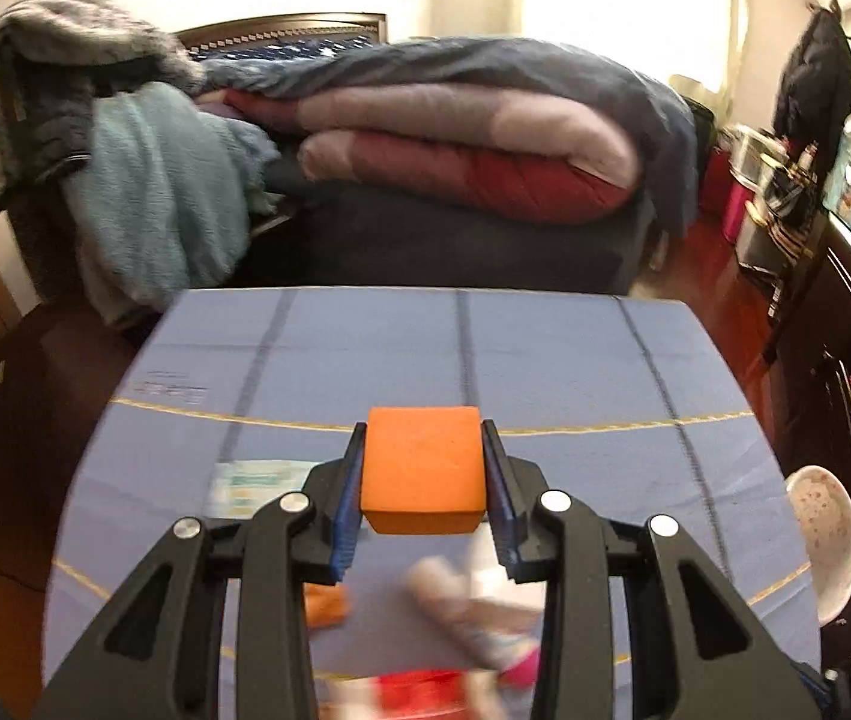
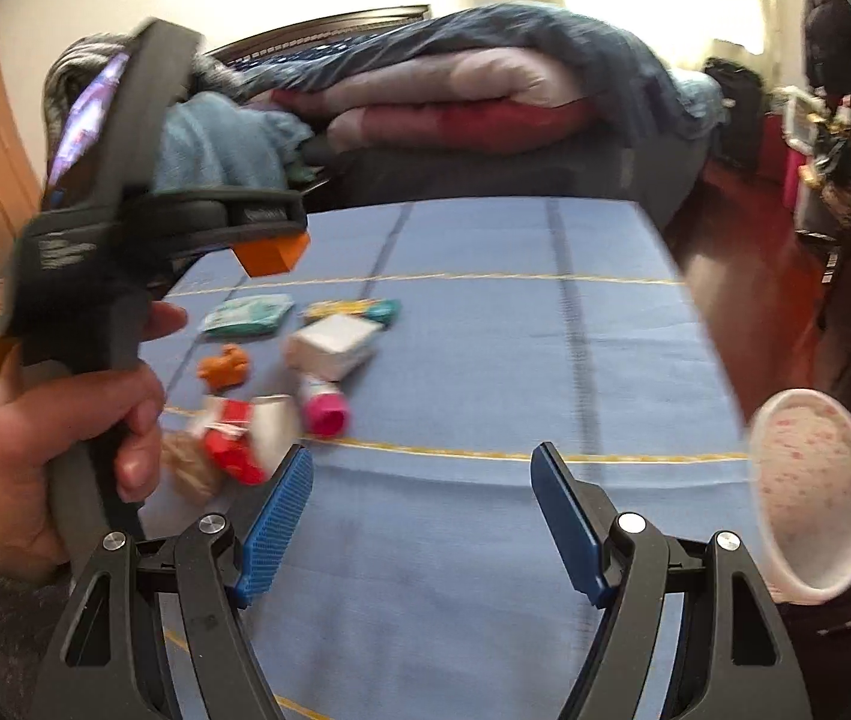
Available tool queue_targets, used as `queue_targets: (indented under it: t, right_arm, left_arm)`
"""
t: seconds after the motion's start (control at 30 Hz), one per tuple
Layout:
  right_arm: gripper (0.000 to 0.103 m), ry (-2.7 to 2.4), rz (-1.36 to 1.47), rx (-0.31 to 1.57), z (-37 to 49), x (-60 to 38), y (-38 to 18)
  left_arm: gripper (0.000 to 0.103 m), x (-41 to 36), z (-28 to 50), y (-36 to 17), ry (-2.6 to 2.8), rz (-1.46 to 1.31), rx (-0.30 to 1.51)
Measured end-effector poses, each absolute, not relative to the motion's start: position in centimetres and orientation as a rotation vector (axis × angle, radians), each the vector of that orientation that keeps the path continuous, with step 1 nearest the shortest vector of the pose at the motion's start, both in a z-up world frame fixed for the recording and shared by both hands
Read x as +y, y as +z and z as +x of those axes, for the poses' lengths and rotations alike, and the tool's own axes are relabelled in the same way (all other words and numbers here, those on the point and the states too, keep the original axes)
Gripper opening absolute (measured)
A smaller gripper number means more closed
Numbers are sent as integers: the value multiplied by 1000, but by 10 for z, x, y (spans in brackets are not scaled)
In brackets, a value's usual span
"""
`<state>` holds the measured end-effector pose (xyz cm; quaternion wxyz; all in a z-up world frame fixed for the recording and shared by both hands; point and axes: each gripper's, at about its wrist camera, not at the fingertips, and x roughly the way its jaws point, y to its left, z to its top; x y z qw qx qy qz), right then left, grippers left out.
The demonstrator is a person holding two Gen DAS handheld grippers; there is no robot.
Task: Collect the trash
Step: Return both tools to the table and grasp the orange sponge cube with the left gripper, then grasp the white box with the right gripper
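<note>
Left hand-held gripper (image 1: 423,468): you had it clamped on the orange block (image 1: 422,471), both blue pads pressed to its sides, and held above the blue-clothed counter (image 1: 575,360). The grip looked centred and square; my judgement is that it only needed steady pressure while you carried it across toward the pink-speckled bin (image 2: 812,495) hanging off the counter's right edge.

Below and ahead lay the remaining trash: a teal packet (image 2: 248,315), an orange scrap (image 2: 224,367), a white box (image 2: 335,345), a pink-capped tube (image 2: 323,408) and a red-and-white wrapper (image 2: 236,438), bunched near the left of the counter. Motion blur made the finer detail unreadable.

Right hand-held gripper (image 2: 422,516): its jaws stood wide apart, holding nothing, low over bare cloth. Advice: you could have kept it out of the left arm's path and released the block only once it was over the bin's mouth.
</note>
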<state>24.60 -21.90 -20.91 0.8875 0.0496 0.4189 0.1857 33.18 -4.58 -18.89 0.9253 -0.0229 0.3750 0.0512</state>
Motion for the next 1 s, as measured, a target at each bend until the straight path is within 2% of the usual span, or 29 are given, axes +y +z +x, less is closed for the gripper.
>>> queue_targets:
  t: [0.33,0.43,0.47,0.57,1.0]
  right_arm:
    - [76,344,187,916,314,-156,-229]
    - [65,316,207,979,334,-147,-245]
    - [57,315,218,990,338,-146,-249]
    - [44,336,266,981,337,-148,-249]
    - [44,288,202,913,310,-169,-224]
  left_arm:
    - [36,25,315,-181,180,-97,750]
    - [36,33,312,-183,181,-96,751]
    - [36,36,312,-184,180,-94,755]
    - [36,38,311,-187,179,-95,759]
    - [36,38,297,-177,183,-111,741]
